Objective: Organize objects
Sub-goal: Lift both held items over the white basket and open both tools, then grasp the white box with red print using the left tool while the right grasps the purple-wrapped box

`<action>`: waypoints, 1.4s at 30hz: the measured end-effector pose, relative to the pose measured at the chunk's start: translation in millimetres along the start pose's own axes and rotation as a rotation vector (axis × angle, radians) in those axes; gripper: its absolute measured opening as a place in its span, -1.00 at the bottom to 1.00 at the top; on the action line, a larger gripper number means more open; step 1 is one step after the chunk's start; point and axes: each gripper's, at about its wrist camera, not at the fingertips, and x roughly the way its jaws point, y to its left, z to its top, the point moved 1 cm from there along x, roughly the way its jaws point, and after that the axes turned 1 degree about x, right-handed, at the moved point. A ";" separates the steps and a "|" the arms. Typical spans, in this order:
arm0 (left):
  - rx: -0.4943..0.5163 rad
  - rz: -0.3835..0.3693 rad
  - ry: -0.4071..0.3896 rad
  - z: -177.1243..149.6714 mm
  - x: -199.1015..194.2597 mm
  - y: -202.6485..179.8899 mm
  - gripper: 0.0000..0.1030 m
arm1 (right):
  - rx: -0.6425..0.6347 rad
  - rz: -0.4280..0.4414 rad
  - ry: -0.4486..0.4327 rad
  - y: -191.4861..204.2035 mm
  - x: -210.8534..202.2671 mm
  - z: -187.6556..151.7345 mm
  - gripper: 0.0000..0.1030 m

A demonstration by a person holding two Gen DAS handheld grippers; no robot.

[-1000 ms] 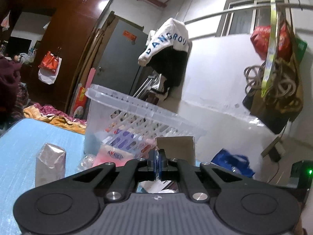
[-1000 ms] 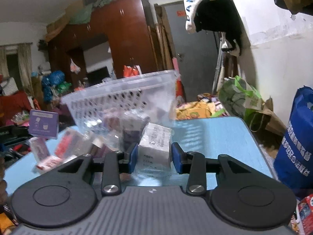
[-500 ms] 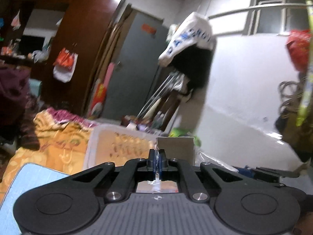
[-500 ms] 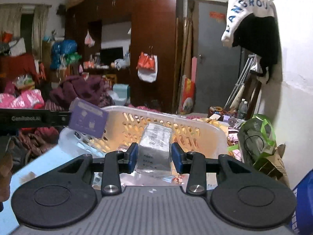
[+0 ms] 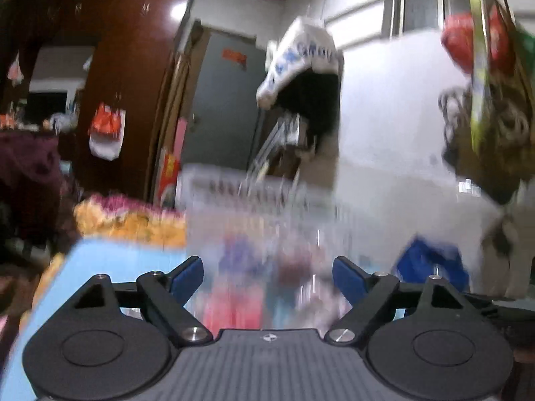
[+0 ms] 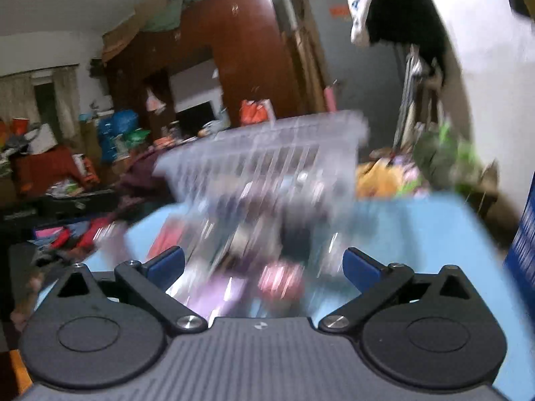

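One clear basket (image 6: 267, 153) on blue table (image 6: 418, 230), blurred packets inside — two grippers, left (image 5: 267, 275) and right (image 6: 264, 264), jaws spread, empty.

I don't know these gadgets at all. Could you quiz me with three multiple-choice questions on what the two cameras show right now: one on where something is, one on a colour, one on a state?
1. Where is the clear slotted basket?
A. On the blue table, ahead of both tools
B. Hanging on the wall
C. On top of the wardrobe

2. What colour are the pads on the tools' fingertips?
A. Red
B. Blue
C. Yellow

3. How do the jaws of the left gripper and the right gripper stand?
A. Both shut on a packet
B. One open, one shut
C. Both wide open, holding nothing

Answers: 1 A, since the basket stands on the blue table in both views. 2 B, as the pads are plainly blue. 3 C, as each pair is spread apart with only blurred items beyond.
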 end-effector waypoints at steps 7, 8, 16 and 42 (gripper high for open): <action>-0.063 0.041 0.057 -52.9 -5.3 15.2 0.69 | -0.101 0.016 0.031 34.0 15.9 -30.4 0.54; -0.054 0.060 0.055 -53.5 -4.8 13.5 0.69 | -0.126 0.012 0.040 39.4 16.2 -29.3 0.47; 0.019 0.113 0.110 -64.1 1.7 0.0 0.69 | -0.177 -0.071 0.006 39.8 -13.4 -47.6 -0.19; 0.082 0.096 -0.065 -73.1 -30.8 -17.7 0.44 | -0.172 -0.049 -0.099 28.3 -47.6 -56.1 -0.23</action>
